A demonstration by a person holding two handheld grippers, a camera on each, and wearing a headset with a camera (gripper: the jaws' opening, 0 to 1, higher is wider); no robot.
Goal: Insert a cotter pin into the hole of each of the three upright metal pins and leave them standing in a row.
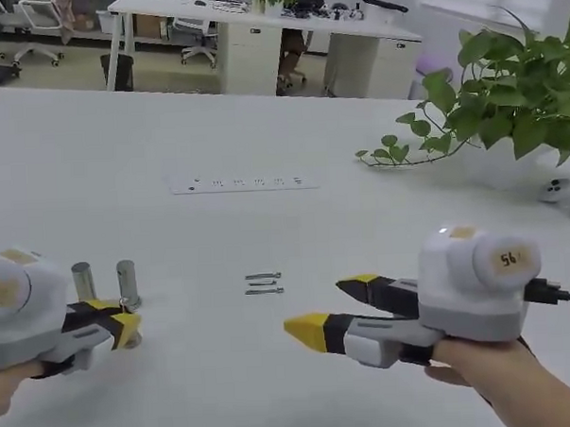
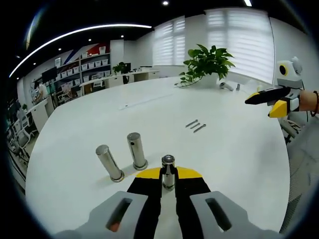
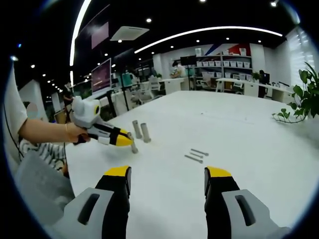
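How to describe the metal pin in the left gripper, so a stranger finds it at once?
On the big white table, left of three small grey cotter pins, stand three short silvery metal cylinders. The wanted cylinder is nearest the person, alone clamped in the yellow-tipped jaws of the left gripper; its two neighbours stand free.

A white table is carrying two metal pins standing upright side by side at the left, with a third pin just beside them, its base hidden. Three cotter pins are lying close together mid-table. Farther back, a power strip is lying flat, and a leafy plant is trailing at the right.
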